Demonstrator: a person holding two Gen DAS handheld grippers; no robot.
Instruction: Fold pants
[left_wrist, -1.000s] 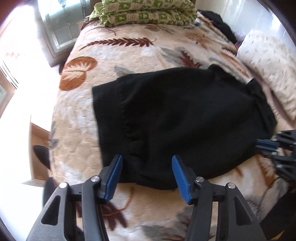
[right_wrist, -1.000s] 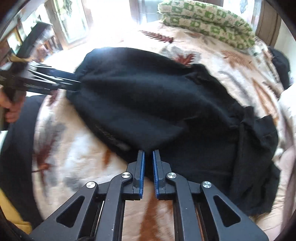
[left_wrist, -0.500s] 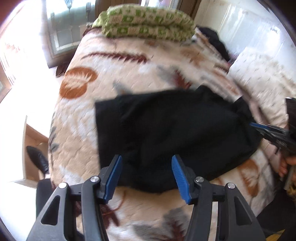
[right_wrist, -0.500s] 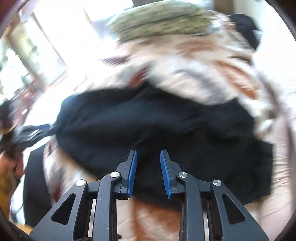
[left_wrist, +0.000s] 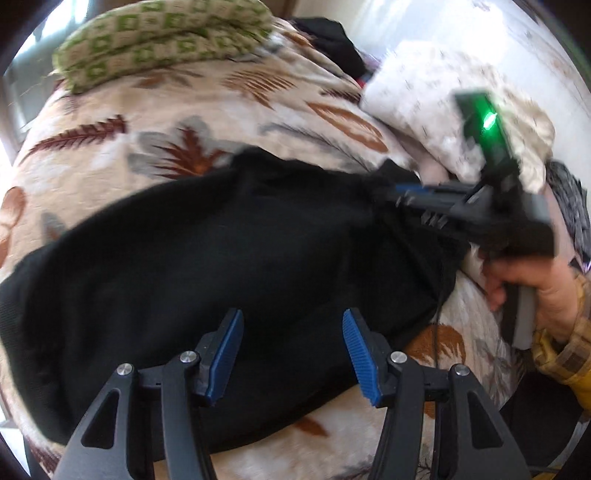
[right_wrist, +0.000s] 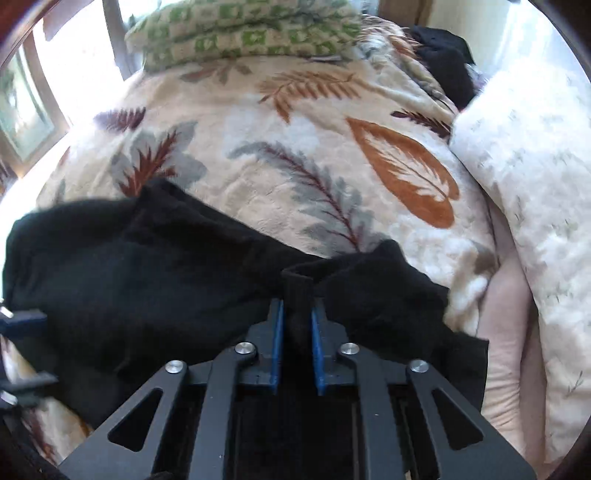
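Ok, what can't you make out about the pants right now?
- Left wrist view: the pants near edge is hidden behind the open left hand-held gripper; their left end is cut off by the frame.
- Right wrist view: cloth pinched in the right hand-held gripper; which part, black-on-black hides.

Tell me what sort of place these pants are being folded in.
Most likely a bedroom. The black pants lie on a bed covered by a leaf-print blanket, with a folded green-patterned quilt at its far end and a pale pillow along one side. A window stands beyond the bed.
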